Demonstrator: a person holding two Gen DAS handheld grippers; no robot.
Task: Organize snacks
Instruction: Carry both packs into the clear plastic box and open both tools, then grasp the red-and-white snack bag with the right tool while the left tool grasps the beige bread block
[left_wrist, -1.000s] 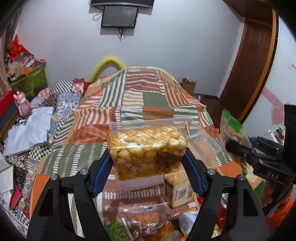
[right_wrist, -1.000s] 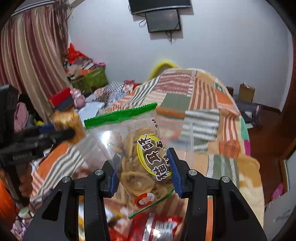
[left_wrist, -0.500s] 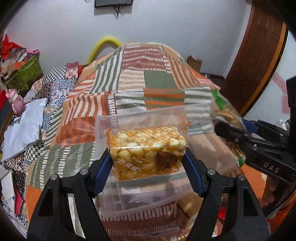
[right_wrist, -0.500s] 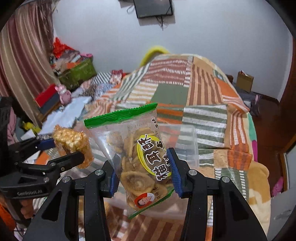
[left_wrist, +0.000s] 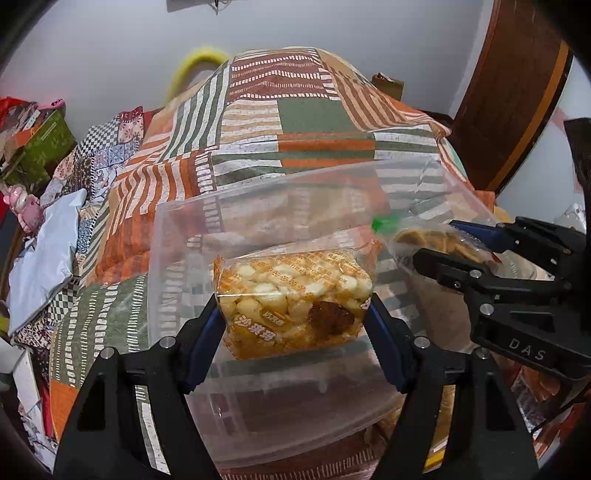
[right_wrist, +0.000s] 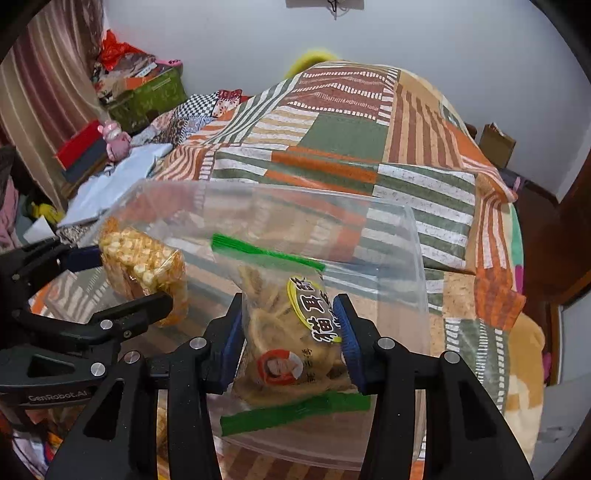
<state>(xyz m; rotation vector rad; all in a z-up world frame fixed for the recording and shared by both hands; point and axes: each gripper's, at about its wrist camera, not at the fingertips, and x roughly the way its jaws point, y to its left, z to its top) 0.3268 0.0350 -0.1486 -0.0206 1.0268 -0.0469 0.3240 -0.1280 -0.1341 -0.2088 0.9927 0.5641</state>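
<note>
My left gripper (left_wrist: 295, 314) is shut on an orange-printed packet of puffed yellow snack (left_wrist: 291, 295) and holds it over a clear plastic box (left_wrist: 229, 218) on the bed. The same packet shows in the right wrist view (right_wrist: 144, 273). My right gripper (right_wrist: 290, 325) is shut on a clear green-edged bag of curled crisps (right_wrist: 291, 332) and holds it inside the same clear box (right_wrist: 406, 236). The right gripper also shows in the left wrist view (left_wrist: 439, 243), at the box's right side. Both packets hang side by side over the box's opening.
The box stands on a patchwork striped blanket (left_wrist: 314, 118) covering the bed. More snack packets (left_wrist: 528, 384) lie near the front right. Clutter, a green box (right_wrist: 155, 92) and a pink toy (right_wrist: 114, 136) sit at the left. A wooden door (left_wrist: 517, 92) is at the right.
Both grippers have moved forward and down with their packets, from above the loose snack pile to over and into the clear box. The box now fills the foreground.
</note>
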